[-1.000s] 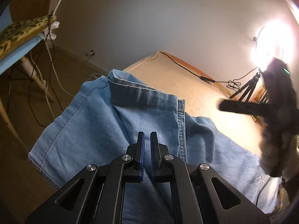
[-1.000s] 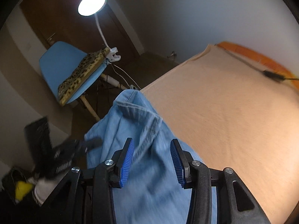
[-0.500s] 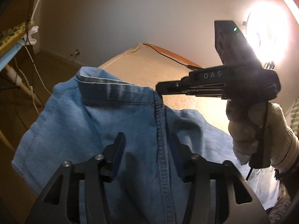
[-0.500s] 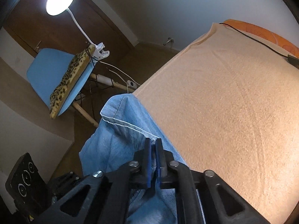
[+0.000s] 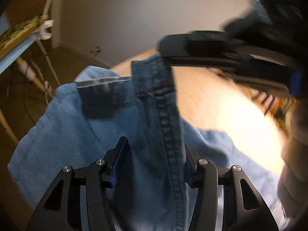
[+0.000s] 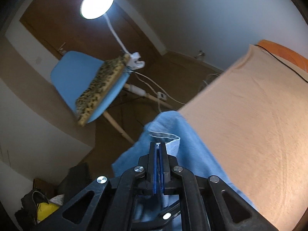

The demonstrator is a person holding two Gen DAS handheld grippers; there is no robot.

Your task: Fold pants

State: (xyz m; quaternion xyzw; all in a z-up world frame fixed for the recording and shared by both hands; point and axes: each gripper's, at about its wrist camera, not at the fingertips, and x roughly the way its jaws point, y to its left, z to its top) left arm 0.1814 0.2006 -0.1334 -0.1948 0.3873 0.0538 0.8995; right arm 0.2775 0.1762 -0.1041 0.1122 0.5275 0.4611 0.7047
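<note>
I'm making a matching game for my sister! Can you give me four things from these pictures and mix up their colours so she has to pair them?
Things:
1. pants
2. chair
3. table cover
4. lamp

Colours or states:
A. peach
B. glowing white
C. faded blue denim
D. bright blue with a spotted cushion

Pairs: 1-C, 2-D, 3-A, 4-B

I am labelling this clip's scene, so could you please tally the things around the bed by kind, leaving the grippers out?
Pants: 1
Chair: 1
Leopard-print cushion: 1
Clip-on lamp: 1
Bed cover: 1
Total: 5
</note>
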